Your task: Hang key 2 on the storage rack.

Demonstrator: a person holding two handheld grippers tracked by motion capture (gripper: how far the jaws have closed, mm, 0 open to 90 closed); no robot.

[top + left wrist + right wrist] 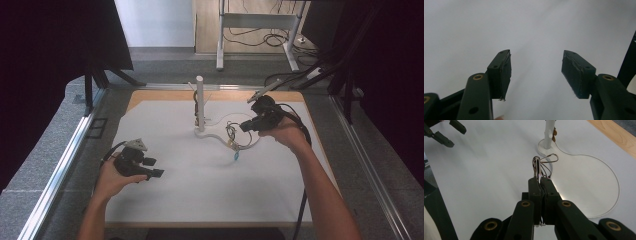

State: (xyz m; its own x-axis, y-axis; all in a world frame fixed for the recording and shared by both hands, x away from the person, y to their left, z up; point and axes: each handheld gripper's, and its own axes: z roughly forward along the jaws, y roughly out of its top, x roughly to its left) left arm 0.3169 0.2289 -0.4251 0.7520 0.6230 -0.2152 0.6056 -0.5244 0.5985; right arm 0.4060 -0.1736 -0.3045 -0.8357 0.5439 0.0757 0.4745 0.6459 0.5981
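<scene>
Nearest, the left gripper rests low over the white table sheet, jaws apart, nothing between them. Farther off, the right gripper has its jaws clamped on a bundle of thin metal wire loops, held above the white keyhole-shaped stand base, near its upright white post.

High view looks down; gripper views sit close above white table

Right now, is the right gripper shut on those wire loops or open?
Shut. In the right gripper view, the right gripper has its jaws pressed together on the wire loops, which stick out past the tips.
</scene>
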